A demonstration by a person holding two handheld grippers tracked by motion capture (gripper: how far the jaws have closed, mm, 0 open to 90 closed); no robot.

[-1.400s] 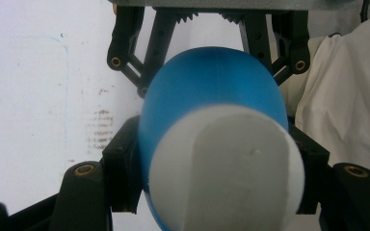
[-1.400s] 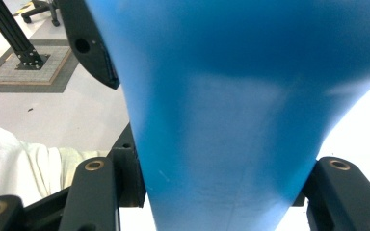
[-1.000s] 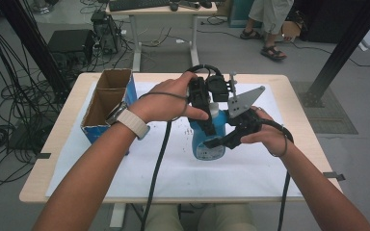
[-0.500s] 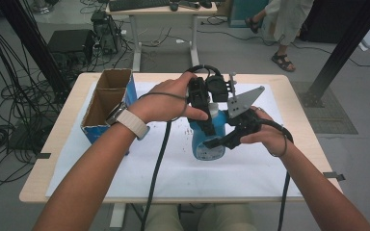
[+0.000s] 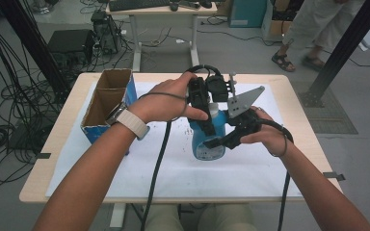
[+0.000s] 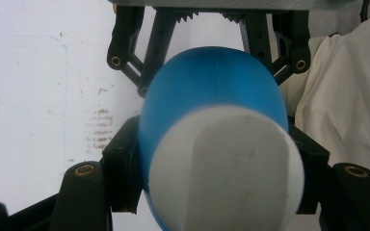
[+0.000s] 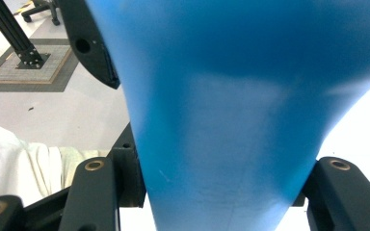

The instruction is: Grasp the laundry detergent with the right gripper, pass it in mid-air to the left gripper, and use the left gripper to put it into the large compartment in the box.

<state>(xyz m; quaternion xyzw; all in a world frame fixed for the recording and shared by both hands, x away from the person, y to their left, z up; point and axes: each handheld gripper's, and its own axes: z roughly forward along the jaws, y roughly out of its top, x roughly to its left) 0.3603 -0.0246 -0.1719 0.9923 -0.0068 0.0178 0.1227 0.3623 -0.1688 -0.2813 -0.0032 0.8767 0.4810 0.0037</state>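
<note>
bottle [image 5: 207, 144]: blue, white cap, upright | left gripper [image 5: 207, 126]: clamps cap | right gripper [image 5: 217, 142]: clamps body

A blue plastic bottle [image 5: 207, 142] stands upright near the table's centre, on the white sheet; its body is translucent blue, widening toward the base, with a paler printed label low on the front; a white cap [image 6: 226, 168] closes its narrow neck; from the bottle, the open cardboard box lies at about nine o'clock, well apart.
</note>
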